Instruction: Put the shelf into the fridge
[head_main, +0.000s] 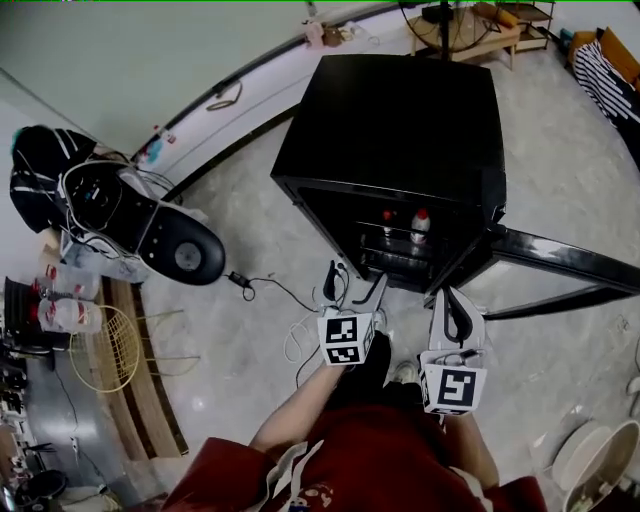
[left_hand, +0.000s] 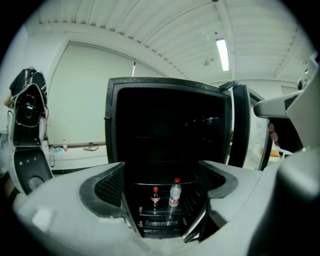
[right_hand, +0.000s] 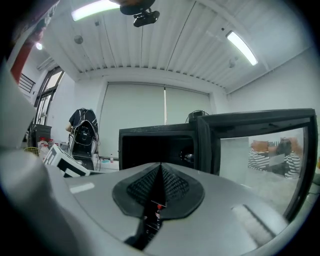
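Observation:
A black fridge (head_main: 400, 130) stands on the floor with its door (head_main: 560, 265) swung open to the right. Low inside, a cola bottle (left_hand: 155, 196) and a water bottle (left_hand: 175, 193) stand on a shelf (left_hand: 162, 214) that sits in the fridge. My left gripper (head_main: 352, 285) hangs in front of the opening, open and empty; in the left gripper view its jaws (left_hand: 162, 187) frame the bottles. Just to its right, my right gripper (head_main: 452, 300) is shut on nothing, with its pads (right_hand: 172, 187) pressed together. No loose shelf shows in any view.
A black machine draped with cables (head_main: 150, 225) stands at the left, and a cable (head_main: 265, 285) trails across the floor toward the fridge. A yellow wire chair (head_main: 110, 350) is further left. A wooden table (head_main: 480, 30) is behind the fridge. A white bucket (head_main: 590, 460) sits bottom right.

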